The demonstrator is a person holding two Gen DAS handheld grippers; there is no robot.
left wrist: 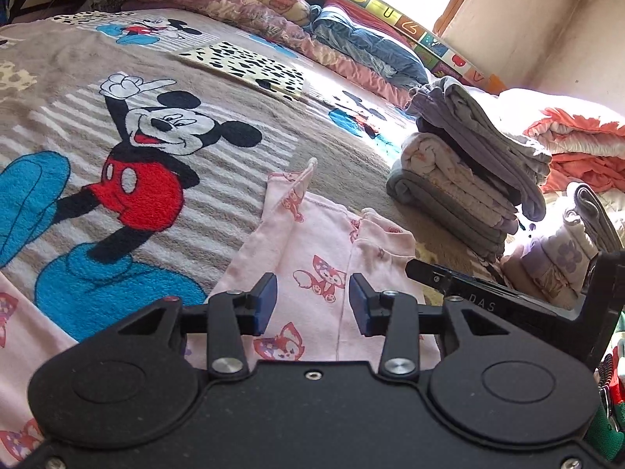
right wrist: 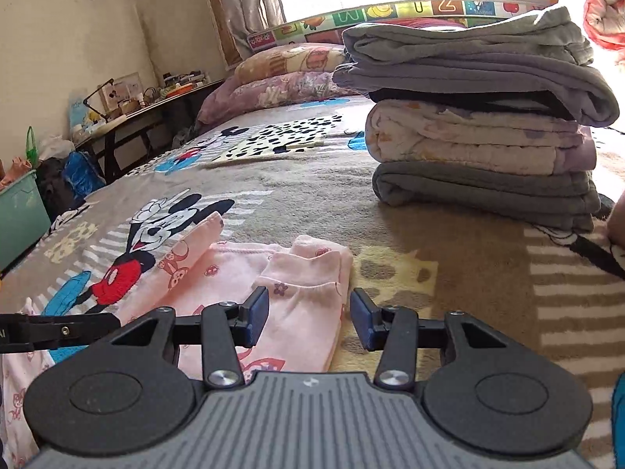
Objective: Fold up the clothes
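With both the left tongs (left wrist: pixel 312 301) and right tongs (right wrist: pixel 309 317) spread and empty over the pink printed garment (left wrist: pixel 312 242) lying partly folded on the bed (right wrist: pixel 449 281), the sound course was to pinch matching edges low and fold evenly.

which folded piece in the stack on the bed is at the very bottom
The dark grey folded garment lies at the bottom, resting directly on the Mickey Mouse blanket. The pale floral quilted piece sits on it, with the lilac and grey-green ones higher up.
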